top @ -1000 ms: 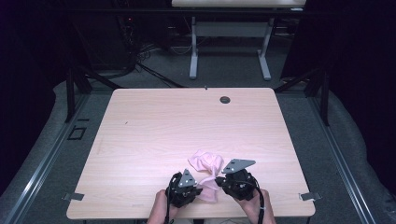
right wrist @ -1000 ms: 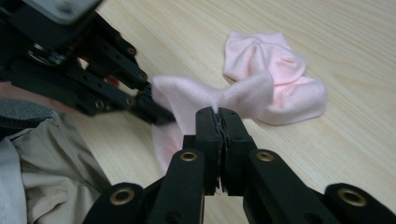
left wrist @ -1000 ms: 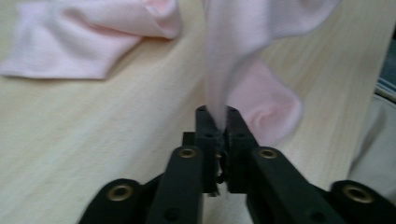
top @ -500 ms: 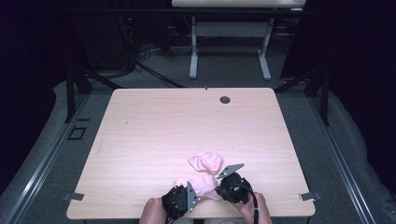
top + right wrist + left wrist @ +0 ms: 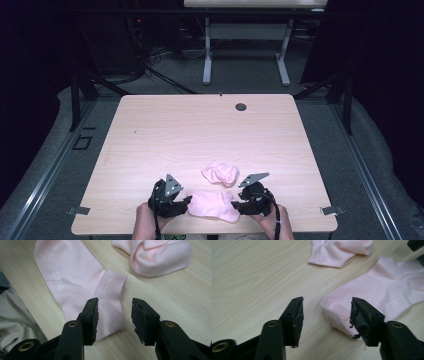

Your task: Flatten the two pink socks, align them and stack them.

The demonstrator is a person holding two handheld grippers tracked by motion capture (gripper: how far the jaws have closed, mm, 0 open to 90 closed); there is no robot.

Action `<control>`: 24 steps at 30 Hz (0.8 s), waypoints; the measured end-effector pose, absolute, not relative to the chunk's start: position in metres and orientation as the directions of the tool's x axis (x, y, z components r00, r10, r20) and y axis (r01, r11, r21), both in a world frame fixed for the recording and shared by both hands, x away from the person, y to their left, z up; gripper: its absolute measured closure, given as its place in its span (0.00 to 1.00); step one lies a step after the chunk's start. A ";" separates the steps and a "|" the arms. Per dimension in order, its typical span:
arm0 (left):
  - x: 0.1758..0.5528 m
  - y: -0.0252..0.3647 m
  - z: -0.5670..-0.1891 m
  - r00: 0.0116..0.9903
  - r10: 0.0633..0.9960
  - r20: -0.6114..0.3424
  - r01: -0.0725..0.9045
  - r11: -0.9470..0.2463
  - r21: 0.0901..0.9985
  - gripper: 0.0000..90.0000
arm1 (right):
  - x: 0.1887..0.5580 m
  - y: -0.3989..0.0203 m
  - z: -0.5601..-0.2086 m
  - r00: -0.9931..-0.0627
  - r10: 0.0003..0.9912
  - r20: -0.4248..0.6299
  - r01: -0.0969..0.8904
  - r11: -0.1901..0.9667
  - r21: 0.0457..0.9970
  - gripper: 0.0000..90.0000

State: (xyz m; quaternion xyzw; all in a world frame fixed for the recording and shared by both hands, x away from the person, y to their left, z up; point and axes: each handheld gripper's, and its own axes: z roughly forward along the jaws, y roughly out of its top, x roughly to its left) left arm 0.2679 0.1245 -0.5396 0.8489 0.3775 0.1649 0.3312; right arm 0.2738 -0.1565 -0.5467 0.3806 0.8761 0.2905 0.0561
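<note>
High view: fixed overhead, far, facing forward and down across the table (image 5: pixel 150 130). Left and right gripper views: low, close, along each gripper's own jaws. Shared by all: flat pink sock (image 5: pixel 212 205) (image 5: pixel 387 287) (image 5: pixel 72 277), crumpled sock (image 5: pixel 220 173) (image 5: pixel 339 251) (image 5: pixel 157 257).

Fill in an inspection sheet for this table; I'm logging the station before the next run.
Surface: pale wood-grain table, bare apart from the items below.
Job's things: flat pink cotton sock laid out at the near edge between the two tools; crumpled pink sock just behind it, apart from it.
Clutter: small round black disc near the far edge.
Grippers: left tool open at one end of the flat sock, jaws just opened, pads off the cloth; right tool open at the other end, likewise just opened.
Cables: dark bundle on the floor beyond the table.
Surroundings: grey floor, white-legged table behind.
</note>
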 end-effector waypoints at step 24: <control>0.266 0.118 -0.570 0.625 0.780 -0.027 0.615 -0.470 0.633 0.97 | 0.279 -0.150 -0.556 -0.710 0.700 0.074 0.632 0.587 0.506 0.95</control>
